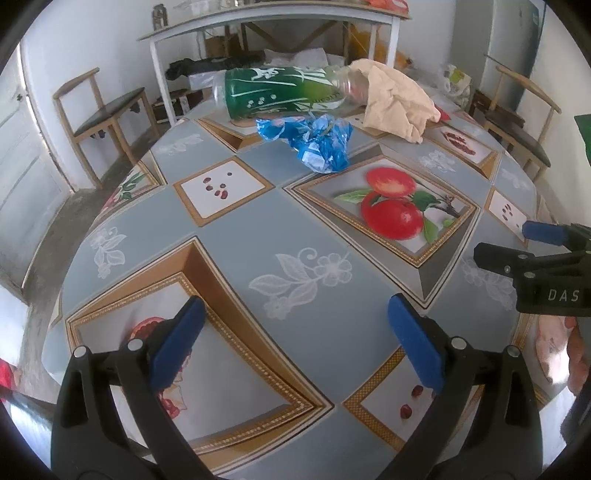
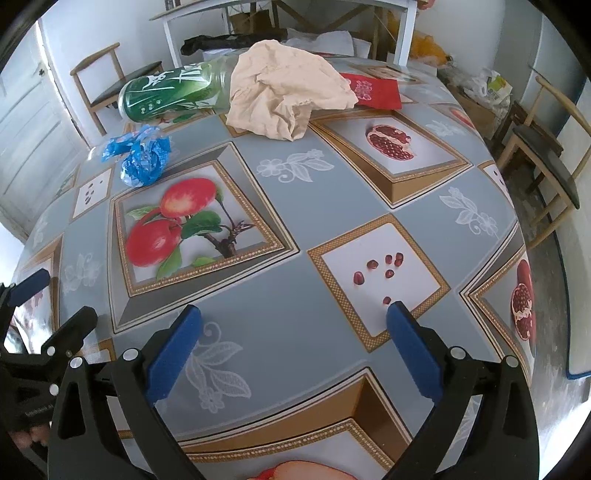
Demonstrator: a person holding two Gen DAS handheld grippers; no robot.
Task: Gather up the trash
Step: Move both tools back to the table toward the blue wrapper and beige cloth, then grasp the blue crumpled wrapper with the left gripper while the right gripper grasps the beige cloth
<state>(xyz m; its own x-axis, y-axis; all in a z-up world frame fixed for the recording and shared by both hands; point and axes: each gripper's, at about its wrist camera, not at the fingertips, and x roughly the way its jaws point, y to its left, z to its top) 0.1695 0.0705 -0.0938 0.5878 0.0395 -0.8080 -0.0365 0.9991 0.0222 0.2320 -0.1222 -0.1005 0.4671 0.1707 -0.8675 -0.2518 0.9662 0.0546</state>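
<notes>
On the far side of the fruit-print table lie a green-labelled plastic bottle on its side, a crumpled blue wrapper in front of it, and a crumpled beige paper to its right. A red packet lies flat behind the paper. My left gripper is open over bare tablecloth, well short of the trash. My right gripper is also open with nothing between its fingers; it shows at the right edge of the left wrist view.
The table has a rounded edge near both grippers. Wooden chairs stand at the left and right. A white-framed table with clutter beneath stands behind. The left gripper's body shows at the lower left of the right wrist view.
</notes>
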